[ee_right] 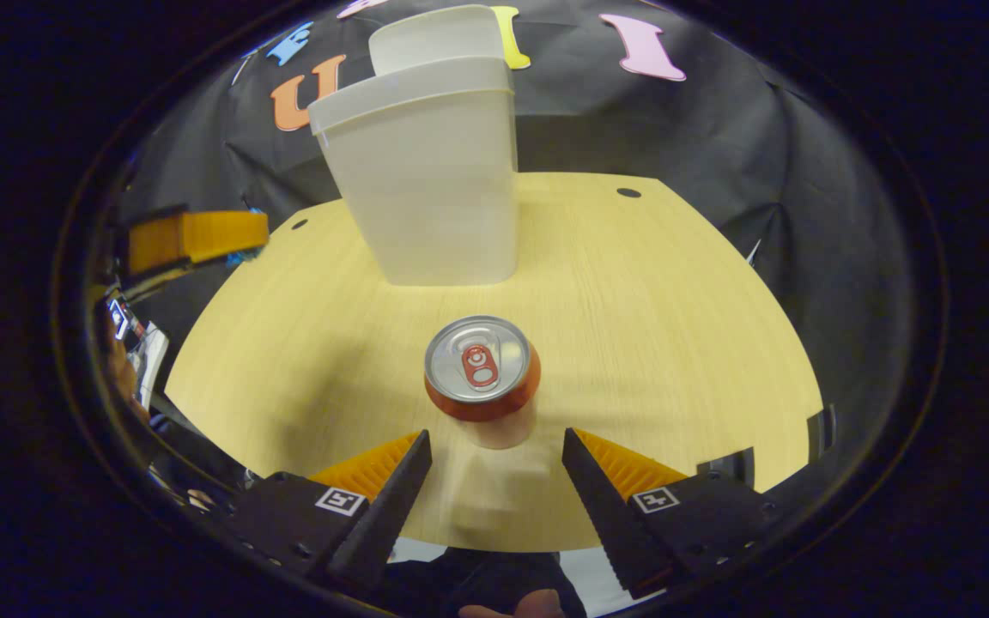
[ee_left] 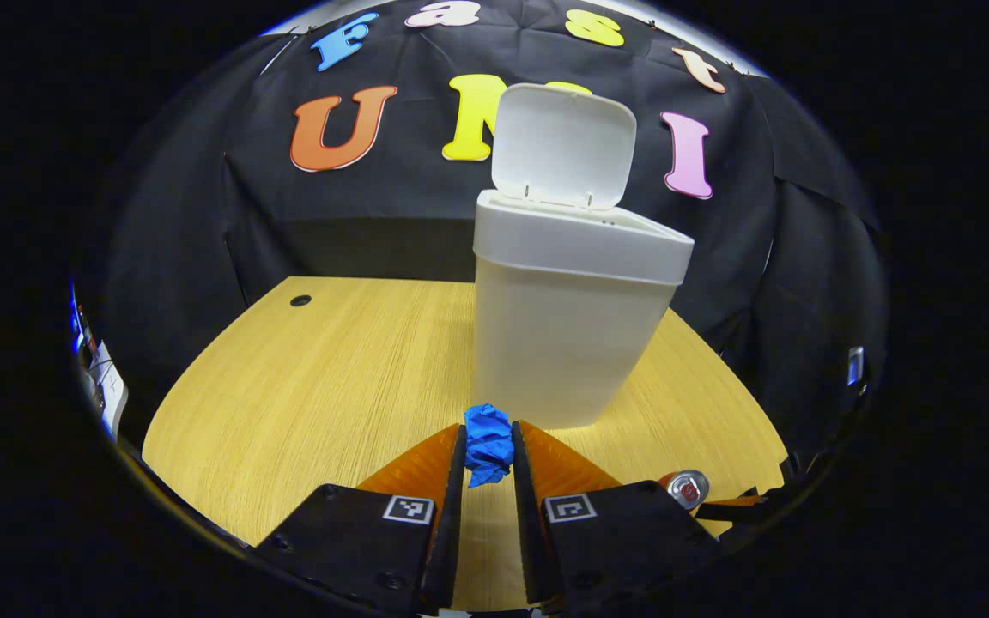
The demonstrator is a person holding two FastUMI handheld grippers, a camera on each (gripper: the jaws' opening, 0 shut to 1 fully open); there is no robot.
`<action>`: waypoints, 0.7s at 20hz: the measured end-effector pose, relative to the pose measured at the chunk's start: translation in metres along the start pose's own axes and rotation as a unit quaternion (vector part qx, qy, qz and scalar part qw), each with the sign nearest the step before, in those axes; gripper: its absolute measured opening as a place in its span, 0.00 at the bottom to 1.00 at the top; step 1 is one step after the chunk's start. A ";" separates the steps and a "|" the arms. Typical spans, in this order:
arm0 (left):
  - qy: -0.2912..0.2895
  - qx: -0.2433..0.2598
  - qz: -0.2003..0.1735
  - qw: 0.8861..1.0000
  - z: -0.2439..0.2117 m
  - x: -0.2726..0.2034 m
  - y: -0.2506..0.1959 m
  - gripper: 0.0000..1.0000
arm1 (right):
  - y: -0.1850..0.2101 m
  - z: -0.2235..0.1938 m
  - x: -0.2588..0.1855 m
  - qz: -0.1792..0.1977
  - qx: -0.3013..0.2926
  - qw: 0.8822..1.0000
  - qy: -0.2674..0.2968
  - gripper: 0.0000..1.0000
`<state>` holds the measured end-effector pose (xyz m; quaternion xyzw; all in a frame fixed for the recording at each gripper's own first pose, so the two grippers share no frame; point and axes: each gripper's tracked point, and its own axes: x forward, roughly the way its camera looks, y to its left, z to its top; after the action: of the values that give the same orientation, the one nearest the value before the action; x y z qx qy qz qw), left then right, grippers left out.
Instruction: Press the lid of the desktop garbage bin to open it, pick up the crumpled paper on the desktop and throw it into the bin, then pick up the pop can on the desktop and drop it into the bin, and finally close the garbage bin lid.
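Left hand-held gripper [ee_left: 488, 446] clamped, right [ee_right: 494, 459] agape

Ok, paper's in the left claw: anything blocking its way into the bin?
Nothing visible. The lid stands open above the bin, just beyond the left claw shut on the crumpled paper.

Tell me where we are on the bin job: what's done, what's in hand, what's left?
Done: the bin stands with its lid up. In hand: the left gripper is shut on the crumpled paper, not yet over the bin. Left: drop it in, then the pop can, upright before the open right gripper, then close the lid.
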<state>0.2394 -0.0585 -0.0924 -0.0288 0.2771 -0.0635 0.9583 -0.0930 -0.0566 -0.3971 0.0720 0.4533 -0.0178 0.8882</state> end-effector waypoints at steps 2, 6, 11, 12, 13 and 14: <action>-0.010 -0.002 -0.002 1.000 0.128 0.024 0.018 0.33 | 0.002 -0.001 0.011 -0.001 -0.002 1.000 0.002 0.97; -0.030 -0.005 0.000 1.000 0.155 0.008 0.012 0.33 | 0.006 0.001 0.027 -0.007 -0.005 1.000 0.004 0.96; -0.045 -0.004 0.001 0.999 0.175 0.002 0.016 0.33 | 0.007 0.005 0.041 -0.003 0.008 1.000 0.008 0.94; -0.048 -0.003 0.002 0.999 0.178 0.003 0.016 0.33 | 0.005 0.004 0.042 -0.006 0.010 1.000 0.009 0.96; -0.049 -0.003 0.002 0.999 0.181 0.003 0.015 0.33 | 0.004 0.004 0.043 -0.005 0.012 1.000 0.011 0.92; -0.052 -0.003 0.003 0.999 0.184 0.002 0.015 0.33 | 0.002 0.003 0.043 -0.007 0.010 1.000 0.011 0.87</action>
<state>0.3411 -0.0398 0.0604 -0.0342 0.2274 -0.0581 0.9715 -0.0645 -0.0535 -0.4300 0.0774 0.4637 -0.0278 0.8822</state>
